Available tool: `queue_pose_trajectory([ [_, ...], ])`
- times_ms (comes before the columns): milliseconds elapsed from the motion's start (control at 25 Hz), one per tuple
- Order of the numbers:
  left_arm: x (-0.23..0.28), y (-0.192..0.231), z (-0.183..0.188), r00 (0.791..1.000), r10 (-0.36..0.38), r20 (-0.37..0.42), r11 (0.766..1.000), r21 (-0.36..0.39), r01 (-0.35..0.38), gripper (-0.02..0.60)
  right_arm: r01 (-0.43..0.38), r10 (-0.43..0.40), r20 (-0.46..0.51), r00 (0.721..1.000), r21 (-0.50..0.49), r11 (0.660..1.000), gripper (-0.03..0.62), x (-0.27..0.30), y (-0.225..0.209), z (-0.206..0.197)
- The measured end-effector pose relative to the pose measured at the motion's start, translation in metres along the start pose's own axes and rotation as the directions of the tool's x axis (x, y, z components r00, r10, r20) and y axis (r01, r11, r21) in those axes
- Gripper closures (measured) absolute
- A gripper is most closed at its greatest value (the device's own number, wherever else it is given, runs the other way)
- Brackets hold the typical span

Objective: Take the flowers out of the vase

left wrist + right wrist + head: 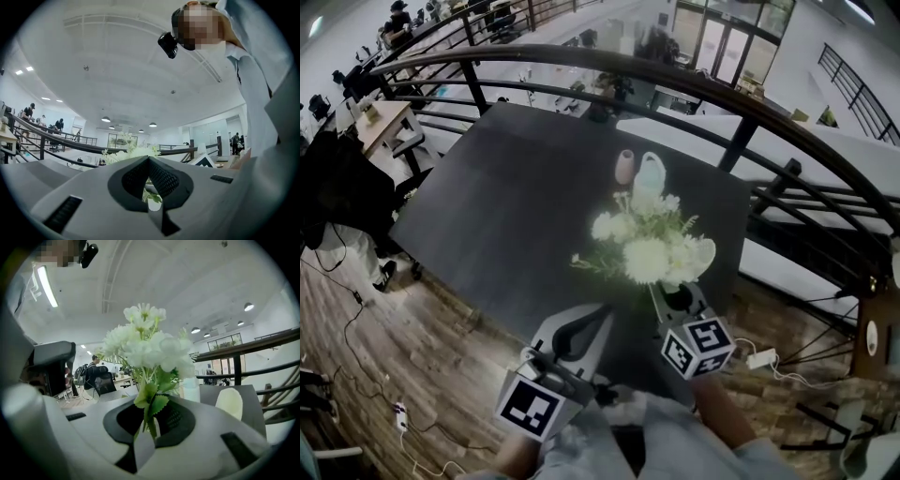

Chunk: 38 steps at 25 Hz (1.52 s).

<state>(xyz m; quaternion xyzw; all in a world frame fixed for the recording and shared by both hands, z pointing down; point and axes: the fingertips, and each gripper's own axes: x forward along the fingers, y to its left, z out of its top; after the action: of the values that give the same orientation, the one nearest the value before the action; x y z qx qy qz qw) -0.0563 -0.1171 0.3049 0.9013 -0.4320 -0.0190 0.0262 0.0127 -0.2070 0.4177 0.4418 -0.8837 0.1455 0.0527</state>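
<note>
A bunch of white flowers (647, 246) with green leaves hangs over the dark table (506, 216), clear of both vases. My right gripper (664, 292) is shut on its stems; in the right gripper view the stems (149, 420) run between the dark pads and the blooms (145, 345) fill the middle. A pink vase (624, 167) and a pale vase (651, 174) stand upright behind the bunch. The pale vase (191, 389) shows behind the leaves. My left gripper (602, 311) sits beside the right one near the table's front, shut on nothing; its view shows the flowers (129, 152) ahead.
A dark curved railing (675, 84) runs behind and to the right of the table, with a drop to a lower floor beyond. The table's front edge is just under my grippers. Wooden floor with cables (356, 309) lies to the left.
</note>
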Motion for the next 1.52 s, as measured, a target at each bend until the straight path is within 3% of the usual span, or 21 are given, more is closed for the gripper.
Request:
queue_pose_trajectory([
  [360,-0.007,0.009,0.000,1.000,0.024,-0.010,1.000,0.006,-0.024,0.583,-0.040,0.043,-0.140,0.989,0.021,0.999,0.542,0.018,0.004,-0.050],
  [880,-0.009,0.016,-0.004,0.999,0.049,-0.021,0.999,-0.001,-0.049,0.583,-0.018,0.030,-0.213,0.977,0.059,0.998,0.545,0.031,-0.005,-0.092],
  [1520,-0.012,0.026,-0.008,0.997,0.079,-0.028,0.997,-0.011,-0.079,0.583,-0.020,0.038,-0.377,0.925,0.052,0.998,0.545,0.033,-0.011,-0.155],
])
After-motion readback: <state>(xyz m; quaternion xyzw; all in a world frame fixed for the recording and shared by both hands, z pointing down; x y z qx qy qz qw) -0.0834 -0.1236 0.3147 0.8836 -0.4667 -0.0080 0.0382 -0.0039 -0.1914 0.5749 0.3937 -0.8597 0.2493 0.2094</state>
